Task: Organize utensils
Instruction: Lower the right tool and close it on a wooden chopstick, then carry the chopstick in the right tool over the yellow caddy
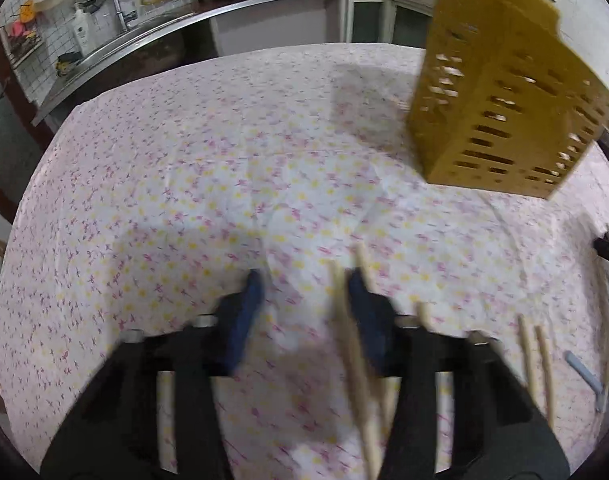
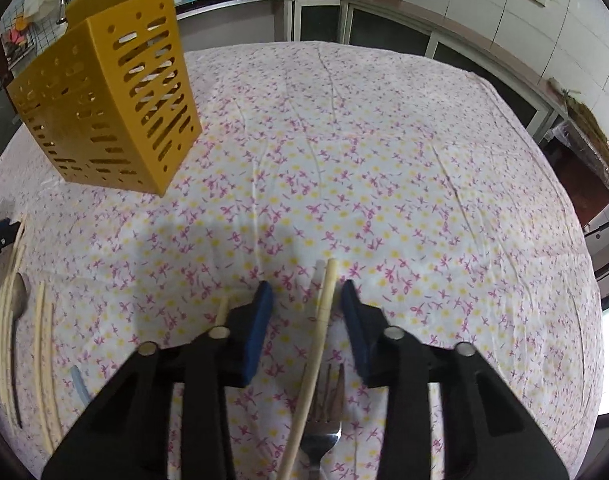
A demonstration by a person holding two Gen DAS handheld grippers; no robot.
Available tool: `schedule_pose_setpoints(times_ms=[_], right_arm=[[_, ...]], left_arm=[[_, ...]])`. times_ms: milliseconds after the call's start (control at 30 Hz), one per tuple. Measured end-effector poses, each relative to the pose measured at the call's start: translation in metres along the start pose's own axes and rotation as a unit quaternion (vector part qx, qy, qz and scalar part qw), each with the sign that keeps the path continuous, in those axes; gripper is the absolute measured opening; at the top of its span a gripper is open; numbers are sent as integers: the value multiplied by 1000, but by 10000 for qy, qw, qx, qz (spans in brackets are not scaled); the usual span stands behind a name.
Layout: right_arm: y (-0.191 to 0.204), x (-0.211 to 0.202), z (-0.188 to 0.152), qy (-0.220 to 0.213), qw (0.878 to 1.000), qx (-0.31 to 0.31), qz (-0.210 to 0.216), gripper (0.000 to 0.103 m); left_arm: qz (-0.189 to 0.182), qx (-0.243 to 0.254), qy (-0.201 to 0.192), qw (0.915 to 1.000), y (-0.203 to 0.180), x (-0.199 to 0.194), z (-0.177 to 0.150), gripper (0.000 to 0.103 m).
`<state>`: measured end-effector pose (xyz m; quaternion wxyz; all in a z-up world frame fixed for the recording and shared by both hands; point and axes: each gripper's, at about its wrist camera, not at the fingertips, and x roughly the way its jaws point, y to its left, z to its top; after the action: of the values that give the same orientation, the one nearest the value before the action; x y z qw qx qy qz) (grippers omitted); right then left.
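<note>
A yellow slotted utensil holder (image 1: 500,92) stands on the floral tablecloth, far right in the left wrist view and far left in the right wrist view (image 2: 108,108). My left gripper (image 1: 306,280) is open; pale chopsticks (image 1: 358,356) lie on the cloth by its right finger. My right gripper (image 2: 302,292) is open; a single chopstick (image 2: 316,344) lies between its fingers and a metal fork (image 2: 324,420) lies under it. More chopsticks (image 2: 8,344) and a spoon (image 2: 18,300) lie at the left.
The table edge (image 1: 224,56) runs along the far side, with a kitchen counter, sink and stove behind. Two more chopsticks (image 1: 538,360) and a grey-handled item (image 1: 584,372) lie at the right in the left wrist view.
</note>
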<state>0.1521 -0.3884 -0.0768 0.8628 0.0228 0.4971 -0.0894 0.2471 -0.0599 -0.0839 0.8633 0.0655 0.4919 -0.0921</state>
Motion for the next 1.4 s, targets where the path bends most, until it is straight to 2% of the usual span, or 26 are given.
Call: schedule_pose_setpoints(times_ms=[33,300,400,467,633,967,1000,1133,1300,1400], right_arm=[[-1,-1,0,12,10000,47,34,25],[-1,-3,-4,-8,10000,12,49,25],[-2,-2,-4,-21,10000,30,82,25],[-3,-2,-4,-25,9999,32,104,25],[-6,-2,-5,-49,9998,37,186,25],[-5,0,-6,-75,9997,-100,198,25],[-4,0,-6,-66,9997,-148,188,24],[1,-2,-4,-17,9994,-183,278,7],[5,-20,-2,-216,9987,-219,409,6],[5,-31,-1,-357,9980,-172,488,6]], left_arm=[[-38,67,-7,10000,-5,-3,-1,30],[-65,-91,-8,9999,-6,-1,-3,30],[-2,-24,-3,10000,-12,-4,-5,20],[-55,-67,2,10000,-13,-3,-4,9],[-85,-283,-16,9996,-19,-4,-7,8],[247,-149,-36,9996,-32,4,-2,7],[272,-121,-23,9996,-33,4,-2,7],[54,-395,54,9992,-24,3,0,4],[22,-309,-121,9994,-22,-14,-3,4],[-123,-359,-323,9988,-19,-30,-4,4]])
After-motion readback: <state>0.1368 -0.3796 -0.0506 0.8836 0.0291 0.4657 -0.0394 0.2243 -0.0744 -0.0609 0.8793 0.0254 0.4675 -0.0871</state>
